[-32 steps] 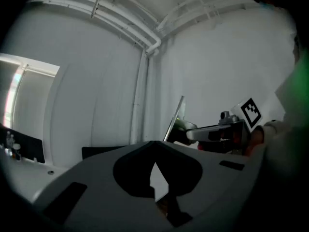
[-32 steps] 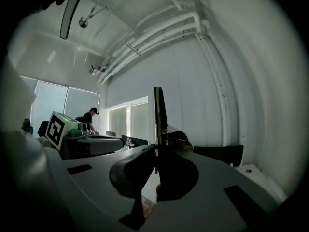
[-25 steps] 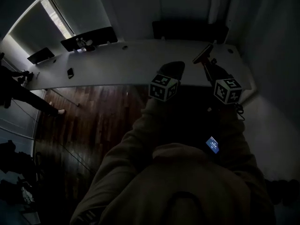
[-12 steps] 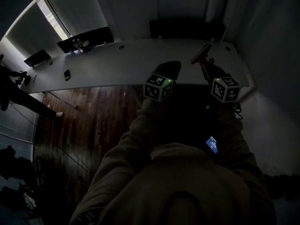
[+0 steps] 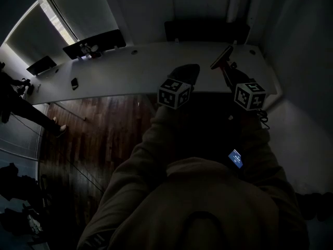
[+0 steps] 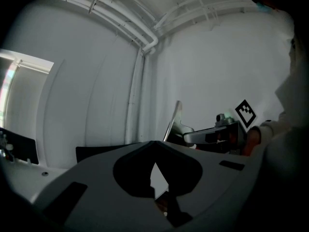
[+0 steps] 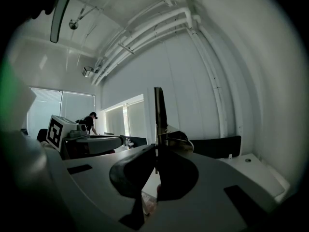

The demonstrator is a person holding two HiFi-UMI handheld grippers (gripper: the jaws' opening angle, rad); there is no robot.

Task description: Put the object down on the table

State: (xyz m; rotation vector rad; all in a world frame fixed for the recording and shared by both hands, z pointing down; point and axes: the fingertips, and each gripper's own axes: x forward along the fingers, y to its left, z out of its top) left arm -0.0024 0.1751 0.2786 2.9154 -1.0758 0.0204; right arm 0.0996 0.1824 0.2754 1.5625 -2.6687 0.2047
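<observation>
Nearest: right tongs (image 5: pixel 227 66) are pinching, jaws almost together, on the lower edge of a thin clipboard (image 5: pixel 221 58). Its metal spring clip (image 7: pixel 174 138) is showing just above the jaws in the right gripper view. Left tongs (image 5: pixel 188 71) are sitting just beside, tips together, nothing between them.

Change over the last second: next to none. Both hands are drifting only a shade up the head view. The grip is staying as it was and the clipboard is keeping its tilt. My reading: the carry is done and the put-down has not yet begun.

Clipboard is hanging over the right end of the white bench (image 5: pixel 130 72), leaning, not lying flat. It is probably clear of the surface, though I cannot tell for sure.

Under and around the drop spot:
- Only a round cable hole (image 5: pixel 253 51) is showing near the clipboard.
- A dark low panel (image 5: pixel 205 31) is standing just behind, along the wall. A board laid down far forward could knock it.

Farther left along the bench, well apart:
- A small dark thing (image 5: pixel 74 82), too small to name.
- A nearer monitor (image 5: pixel 93 41) and a farther monitor (image 5: pixel 41 64).

Beyond, wooden floor (image 5: pixel 88 134) is running on the left, with a person (image 5: pixel 13 95) standing at the far edge. Nothing there is bearing on the drop.
</observation>
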